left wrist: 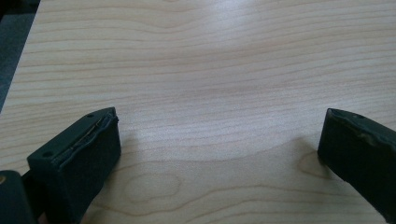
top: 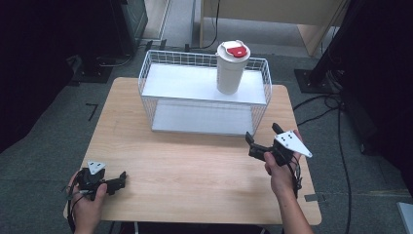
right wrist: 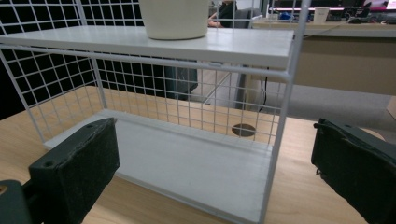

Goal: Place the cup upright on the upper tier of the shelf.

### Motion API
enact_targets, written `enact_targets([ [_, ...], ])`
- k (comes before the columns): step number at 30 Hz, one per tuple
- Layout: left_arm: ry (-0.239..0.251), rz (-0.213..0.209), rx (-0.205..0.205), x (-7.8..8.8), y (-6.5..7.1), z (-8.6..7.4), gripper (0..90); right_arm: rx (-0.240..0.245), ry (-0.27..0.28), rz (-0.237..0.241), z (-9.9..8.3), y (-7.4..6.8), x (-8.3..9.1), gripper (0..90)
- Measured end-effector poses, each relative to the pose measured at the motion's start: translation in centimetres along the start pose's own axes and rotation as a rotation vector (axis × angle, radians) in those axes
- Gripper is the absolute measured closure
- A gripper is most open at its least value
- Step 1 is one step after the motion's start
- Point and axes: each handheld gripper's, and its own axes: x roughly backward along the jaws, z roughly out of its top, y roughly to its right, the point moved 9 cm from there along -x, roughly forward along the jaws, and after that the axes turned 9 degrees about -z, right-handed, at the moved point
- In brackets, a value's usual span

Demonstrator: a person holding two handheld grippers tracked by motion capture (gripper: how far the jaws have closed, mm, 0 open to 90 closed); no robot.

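Left tool (left wrist: 219,140), jaws wide apart, low over bare wooden table (left wrist: 210,60).

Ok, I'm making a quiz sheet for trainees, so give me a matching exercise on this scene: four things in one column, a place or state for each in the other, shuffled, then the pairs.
Things:
1. cup
2. rack
3. left tongs
4. right tongs

Places or states:
A. open, low over the near left of the table
B. open, facing the rack's right end
C. upright on the top shelf, red and white lid on
D. white wire, at the table's far side

Pairs: 1-C, 2-D, 3-A, 4-B
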Motion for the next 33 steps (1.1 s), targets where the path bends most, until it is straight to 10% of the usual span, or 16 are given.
enact_targets([
  [33,0.000,0.000,0.002,0.0,0.0,0.0,0.0,-0.050,-0.091,-0.134,-6.3,6.8,4.4,0.7],
])
